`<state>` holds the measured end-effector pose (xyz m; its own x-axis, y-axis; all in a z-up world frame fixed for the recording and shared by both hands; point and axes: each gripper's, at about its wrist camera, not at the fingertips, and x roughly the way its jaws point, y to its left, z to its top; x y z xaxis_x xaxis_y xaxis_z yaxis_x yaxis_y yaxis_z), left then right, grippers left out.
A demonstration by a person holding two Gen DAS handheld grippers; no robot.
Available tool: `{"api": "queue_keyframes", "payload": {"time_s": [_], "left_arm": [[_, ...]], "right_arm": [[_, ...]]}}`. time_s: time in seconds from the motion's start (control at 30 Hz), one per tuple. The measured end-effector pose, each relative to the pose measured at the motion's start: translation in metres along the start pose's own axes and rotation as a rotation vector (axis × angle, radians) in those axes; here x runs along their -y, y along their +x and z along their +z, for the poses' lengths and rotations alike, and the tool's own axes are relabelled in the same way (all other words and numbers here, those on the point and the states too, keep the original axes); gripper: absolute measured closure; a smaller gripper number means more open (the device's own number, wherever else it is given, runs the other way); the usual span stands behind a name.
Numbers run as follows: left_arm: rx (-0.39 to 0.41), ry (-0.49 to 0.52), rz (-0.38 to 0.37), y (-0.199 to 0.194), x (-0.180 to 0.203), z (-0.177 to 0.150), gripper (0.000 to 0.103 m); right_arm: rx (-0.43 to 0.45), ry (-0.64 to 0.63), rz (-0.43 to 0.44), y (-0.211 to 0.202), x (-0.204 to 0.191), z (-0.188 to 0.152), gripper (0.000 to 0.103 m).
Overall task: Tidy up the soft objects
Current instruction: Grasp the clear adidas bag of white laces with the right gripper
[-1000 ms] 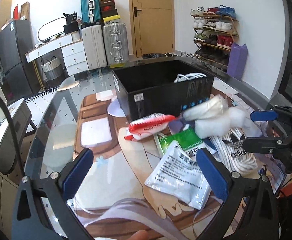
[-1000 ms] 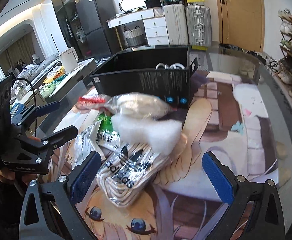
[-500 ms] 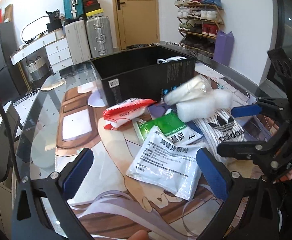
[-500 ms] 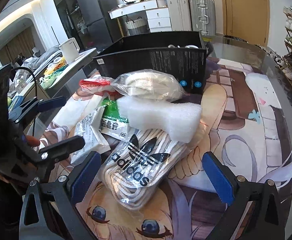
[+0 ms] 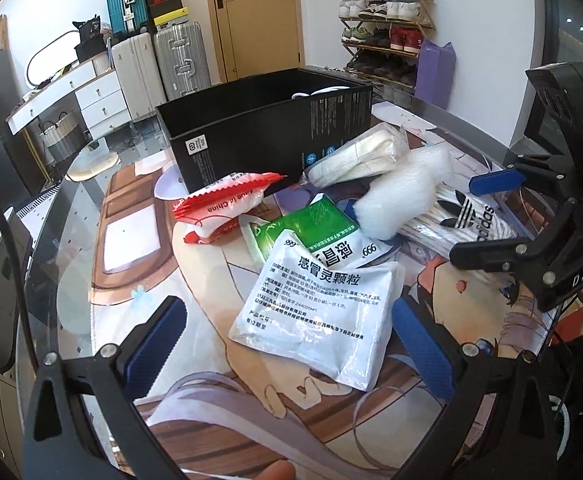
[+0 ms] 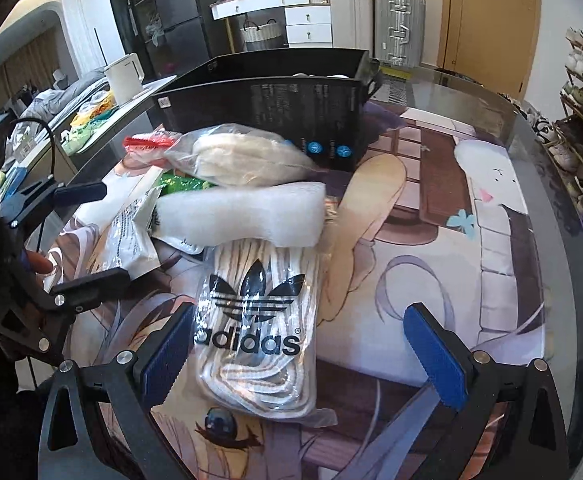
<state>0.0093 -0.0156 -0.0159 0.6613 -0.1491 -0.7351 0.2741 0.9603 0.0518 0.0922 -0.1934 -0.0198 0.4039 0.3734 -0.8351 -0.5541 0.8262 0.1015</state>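
A pile of soft packets lies in front of a black box [image 5: 267,136] [image 6: 267,100]. A white medicine pouch [image 5: 315,304] lies between the jaws of my open left gripper [image 5: 287,344]. An adidas bag of white cord [image 6: 255,328] [image 5: 467,224] lies just ahead of my open right gripper [image 6: 303,352], against its left pad. A white foam block [image 6: 239,216] [image 5: 403,196] rests on the bag. A clear bag of cream cloth [image 6: 243,160] [image 5: 359,152], a green packet [image 5: 311,224] and a red-and-white packet [image 5: 223,204] lie near the box.
The glass table carries a printed cartoon mat [image 6: 451,216]. The right gripper [image 5: 531,240] shows at the right of the left wrist view; the left gripper [image 6: 51,248] shows at the left of the right wrist view. Suitcases [image 5: 163,64] and a shoe rack [image 5: 383,28] stand behind.
Both grippers have moved closer to the pile and lower. The medicine pouch now sits between the left jaws, and the adidas bag reaches the right gripper's left pad.
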Motion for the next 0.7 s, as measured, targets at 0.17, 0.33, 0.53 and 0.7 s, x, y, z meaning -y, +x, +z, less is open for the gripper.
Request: {"api": "queue_keyframes", "payload": {"time_s": [0.17,0.33,0.53,0.7], "left_arm": [[-0.015,0.001,-0.001,0.004,0.0,0.001,0.0],[-0.042,0.0,0.005,0.008,-0.002,0.001,0.0],[-0.069,-0.018,-0.009,0.015,-0.005,0.004,0.0],[-0.089,-0.062,-0.037,0.019,-0.015,0.004,0.0]], "right_arm": [[-0.006,-0.053,-0.056,0.005,-0.01,-0.002,0.001],[0.002,-0.057,-0.056,0.006,-0.012,-0.003,0.001],[-0.001,-0.058,-0.054,0.007,-0.011,-0.003,0.001],[0.008,-0.066,-0.049,0.007,-0.011,-0.006,0.001]]}}
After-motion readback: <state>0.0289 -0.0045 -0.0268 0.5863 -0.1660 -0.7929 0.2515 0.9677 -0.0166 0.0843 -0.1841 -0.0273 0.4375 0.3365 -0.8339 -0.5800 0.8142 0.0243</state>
